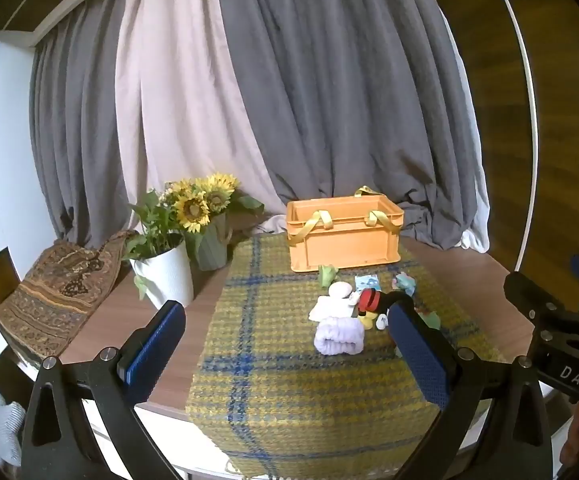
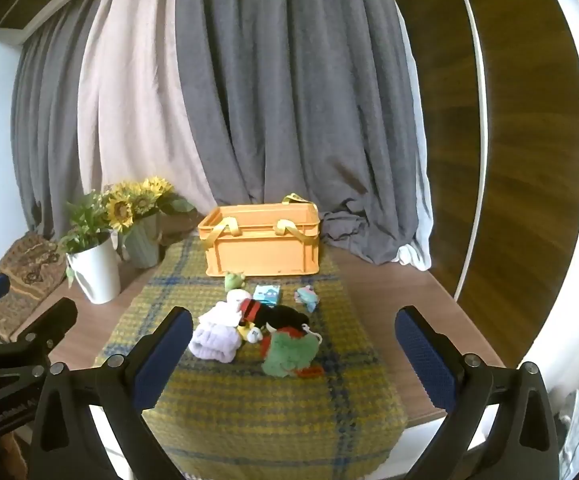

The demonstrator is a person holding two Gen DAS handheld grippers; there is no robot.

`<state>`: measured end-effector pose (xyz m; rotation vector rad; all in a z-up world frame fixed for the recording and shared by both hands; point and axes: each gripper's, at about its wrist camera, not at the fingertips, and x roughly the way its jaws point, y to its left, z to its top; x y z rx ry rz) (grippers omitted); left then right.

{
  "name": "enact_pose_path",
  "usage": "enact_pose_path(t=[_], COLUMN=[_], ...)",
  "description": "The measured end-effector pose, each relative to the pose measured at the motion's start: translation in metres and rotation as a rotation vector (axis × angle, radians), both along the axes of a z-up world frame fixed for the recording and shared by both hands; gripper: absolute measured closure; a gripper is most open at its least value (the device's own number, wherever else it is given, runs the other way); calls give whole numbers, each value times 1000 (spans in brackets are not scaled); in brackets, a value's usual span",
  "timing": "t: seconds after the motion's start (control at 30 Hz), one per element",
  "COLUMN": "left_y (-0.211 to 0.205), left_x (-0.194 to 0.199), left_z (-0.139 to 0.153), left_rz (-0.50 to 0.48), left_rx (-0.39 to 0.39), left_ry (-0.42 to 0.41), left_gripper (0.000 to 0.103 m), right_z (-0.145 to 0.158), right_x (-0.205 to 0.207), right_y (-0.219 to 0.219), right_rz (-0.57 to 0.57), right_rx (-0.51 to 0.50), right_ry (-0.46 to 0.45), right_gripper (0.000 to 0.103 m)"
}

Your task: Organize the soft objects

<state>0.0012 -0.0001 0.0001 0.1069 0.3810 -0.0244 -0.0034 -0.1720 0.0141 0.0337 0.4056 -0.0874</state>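
Note:
An orange crate [image 1: 343, 236] [image 2: 263, 242] with yellow strap handles stands at the back of a yellow-and-blue plaid cloth [image 1: 273, 364] [image 2: 249, 396]. In front of it lie soft things: a lilac rolled cloth [image 1: 339, 336] [image 2: 213, 343], a white plush [image 1: 335, 300] [image 2: 225, 308], a black-and-red plush [image 1: 373, 304] [image 2: 277, 316], a green fuzzy item [image 2: 289, 354], a small green frog [image 1: 326, 275] [image 2: 234, 279], a teal toy [image 1: 405, 282] [image 2: 306, 296] and a blue packet [image 1: 366, 281] [image 2: 267, 294]. My left gripper [image 1: 285, 344] and right gripper [image 2: 293, 344] are open and empty, held short of the pile.
A white pot with greenery [image 1: 167, 272] [image 2: 95, 272] and a green vase of sunflowers [image 1: 211, 246] [image 2: 141, 244] stand at the left. A patterned bag [image 1: 57, 292] [image 2: 25, 272] lies at far left. Grey and pink curtains [image 1: 289, 100] hang behind the wooden table [image 1: 129, 320] [image 2: 409, 300].

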Motion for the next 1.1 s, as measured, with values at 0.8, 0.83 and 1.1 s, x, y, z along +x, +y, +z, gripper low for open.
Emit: enact_pose_path(t=[0.8, 0.83, 1.1], left_y=[-7, -7, -6], left_x=[-4, -5, -6], left_z=[14, 13, 15], left_rz=[21, 20, 17], left_rx=[12, 12, 3], left_ry=[-29, -29, -24], left_gripper=[0, 0, 0], right_z=[2, 3, 4], right_x=[-4, -4, -4], right_y=[-11, -12, -12], right_rz=[-11, -11, -12], right_rx=[-2, -4, -3], right_ry=[-14, -14, -12], right_gripper=[1, 1, 1])
